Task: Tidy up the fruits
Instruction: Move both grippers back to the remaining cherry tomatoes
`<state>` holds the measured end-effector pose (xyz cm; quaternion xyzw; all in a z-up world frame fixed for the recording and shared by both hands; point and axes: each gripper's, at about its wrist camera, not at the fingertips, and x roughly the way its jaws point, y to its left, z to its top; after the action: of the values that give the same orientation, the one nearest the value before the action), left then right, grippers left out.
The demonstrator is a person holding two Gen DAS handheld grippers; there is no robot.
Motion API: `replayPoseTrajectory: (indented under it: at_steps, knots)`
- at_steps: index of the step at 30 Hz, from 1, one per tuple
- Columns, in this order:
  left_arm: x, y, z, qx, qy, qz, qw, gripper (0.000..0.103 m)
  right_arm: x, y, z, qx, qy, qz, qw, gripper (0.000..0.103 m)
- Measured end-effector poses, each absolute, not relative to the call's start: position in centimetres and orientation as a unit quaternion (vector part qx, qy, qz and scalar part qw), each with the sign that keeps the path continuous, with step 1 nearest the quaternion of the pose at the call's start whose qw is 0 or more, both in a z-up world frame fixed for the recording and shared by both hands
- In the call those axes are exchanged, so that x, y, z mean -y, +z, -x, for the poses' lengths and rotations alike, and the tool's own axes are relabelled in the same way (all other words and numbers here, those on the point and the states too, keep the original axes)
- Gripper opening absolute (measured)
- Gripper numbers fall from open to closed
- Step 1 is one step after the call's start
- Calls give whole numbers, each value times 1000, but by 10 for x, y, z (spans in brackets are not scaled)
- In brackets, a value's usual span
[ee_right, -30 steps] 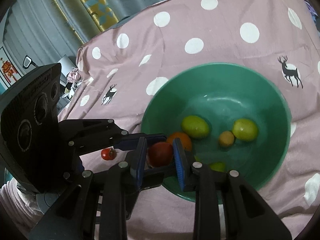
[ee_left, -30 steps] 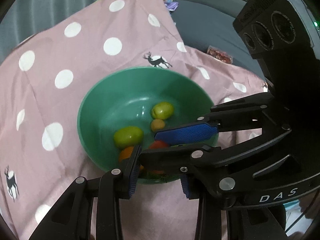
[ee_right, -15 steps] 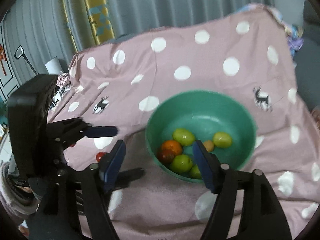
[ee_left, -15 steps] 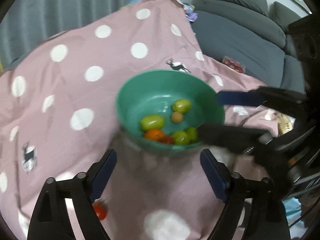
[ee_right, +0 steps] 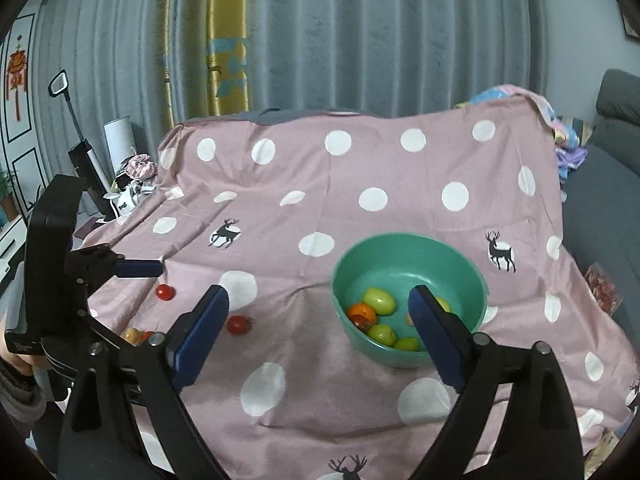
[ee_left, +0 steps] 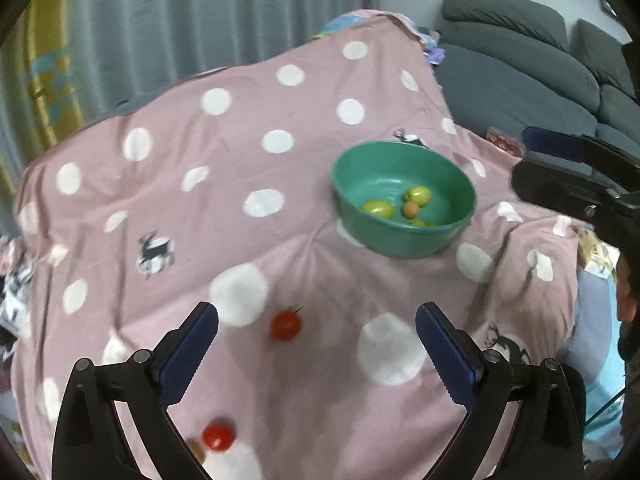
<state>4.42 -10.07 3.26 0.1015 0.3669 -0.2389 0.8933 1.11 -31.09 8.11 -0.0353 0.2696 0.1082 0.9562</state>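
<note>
A green bowl stands on the pink dotted cloth and holds several fruits: green ones, an orange one and a red tomato. My right gripper hangs back above the cloth, its jaws opening with nothing between them. Two red tomatoes lie on the cloth left of the bowl. My left gripper is also opening and empty. One red tomato lies on the cloth ahead of it, untouched, and another lies nearer. The bowl sits farther right.
A small pale orange fruit lies by the cloth's left edge. A grey sofa stands to the right and grey curtains hang behind. Clutter sits at the cloth's far left corner. The cloth sags over its edges.
Both grippers were shut over the bowl, the right one on a red tomato. Both have opened and drawn back and up, and the tomato now lies in the bowl.
</note>
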Motion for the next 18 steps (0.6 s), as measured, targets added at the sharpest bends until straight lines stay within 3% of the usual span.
replayPoseTrajectory:
  at_steps: [18]
  knots:
    - [14, 1, -14, -420, -164, -44, 891, 99, 255, 65, 5, -307, 147, 39, 940, 95]
